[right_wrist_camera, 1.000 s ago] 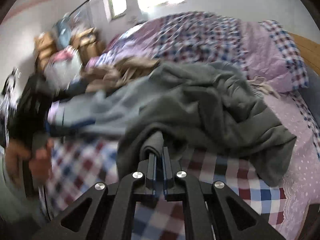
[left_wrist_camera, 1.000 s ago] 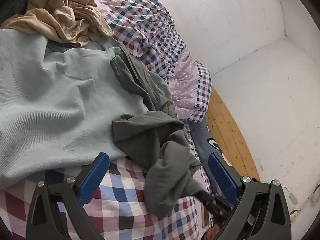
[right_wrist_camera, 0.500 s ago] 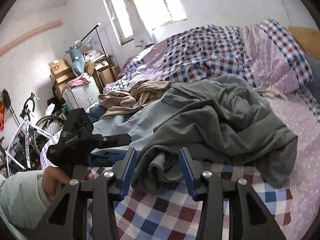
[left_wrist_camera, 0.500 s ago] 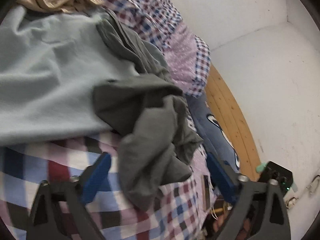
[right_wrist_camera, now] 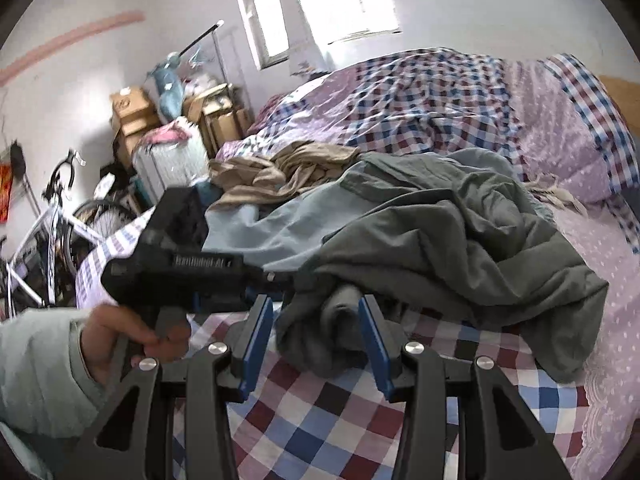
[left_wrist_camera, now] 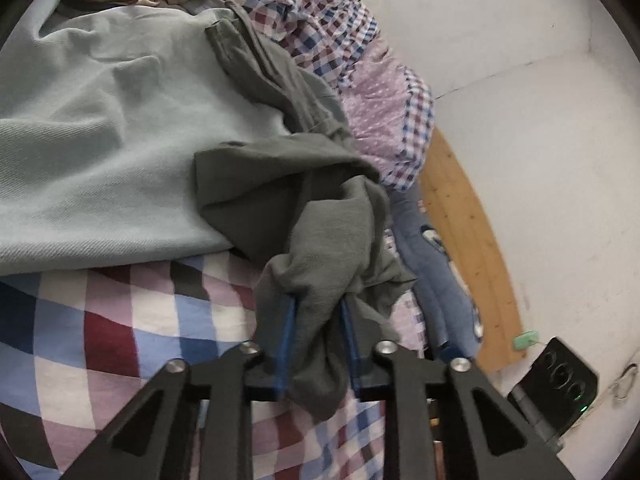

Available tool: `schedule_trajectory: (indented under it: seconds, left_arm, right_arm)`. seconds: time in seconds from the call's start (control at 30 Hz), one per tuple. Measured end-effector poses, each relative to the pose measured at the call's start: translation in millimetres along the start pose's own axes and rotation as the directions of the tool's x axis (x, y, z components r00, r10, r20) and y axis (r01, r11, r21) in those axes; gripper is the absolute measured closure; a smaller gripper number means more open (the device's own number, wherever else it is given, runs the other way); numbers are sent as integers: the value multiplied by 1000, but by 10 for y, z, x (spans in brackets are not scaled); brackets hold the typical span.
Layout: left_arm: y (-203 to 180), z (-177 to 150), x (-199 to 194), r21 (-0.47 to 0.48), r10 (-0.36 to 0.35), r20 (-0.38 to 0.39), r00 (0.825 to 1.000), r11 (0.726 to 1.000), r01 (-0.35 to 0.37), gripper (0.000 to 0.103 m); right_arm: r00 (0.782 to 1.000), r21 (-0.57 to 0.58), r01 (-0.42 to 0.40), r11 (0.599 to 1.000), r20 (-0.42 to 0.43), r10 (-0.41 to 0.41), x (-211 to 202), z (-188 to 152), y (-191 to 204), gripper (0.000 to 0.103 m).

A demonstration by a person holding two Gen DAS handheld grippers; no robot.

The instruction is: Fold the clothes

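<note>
Barely started: nothing was folded yet.
Your left gripper (left_wrist_camera: 316,312) had just closed on the gray garment (left_wrist_camera: 288,184) crumpled near the bed's (left_wrist_camera: 112,320) front edge; your right gripper (right_wrist_camera: 316,340) stood open around another bunch.

Black gripper frames (right_wrist_camera: 320,420); blue fingers (right_wrist_camera: 374,344); pale-green sleeve (right_wrist_camera: 36,364).

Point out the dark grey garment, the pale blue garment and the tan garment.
dark grey garment (left_wrist_camera: 320,264), left wrist view, bunched end between the blue pads.
pale blue garment (left_wrist_camera: 100,140), left wrist view, broad flat middle.
tan garment (right_wrist_camera: 288,172), right wrist view, crumpled middle of the heap.
</note>
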State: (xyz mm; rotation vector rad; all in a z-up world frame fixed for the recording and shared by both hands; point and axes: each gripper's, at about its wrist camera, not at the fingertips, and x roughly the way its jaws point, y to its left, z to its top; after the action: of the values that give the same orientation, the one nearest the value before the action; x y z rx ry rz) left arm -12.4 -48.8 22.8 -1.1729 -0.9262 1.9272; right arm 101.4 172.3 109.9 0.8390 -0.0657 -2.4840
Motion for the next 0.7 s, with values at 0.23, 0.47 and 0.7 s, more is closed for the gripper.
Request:
schedule_trajectory:
  seconds: [0.23, 0.47, 0.7]
  left_arm:
    - [-120, 47, -117, 1, -196, 27, 980, 981, 196, 91]
    - [-292, 145, -382, 36, -410, 89, 908, 912, 408, 93]
    - [-260, 160, -463, 56, -283, 140, 949, 959, 277, 91]
  right_arm:
    - [997, -80, 16, 997, -68, -21, 248, -110, 234, 55]
    - [996, -63, 16, 998, -83, -21, 405, -175, 269, 57]
    - [992, -52, 17, 998, -125, -23, 534, -202, 287, 85]
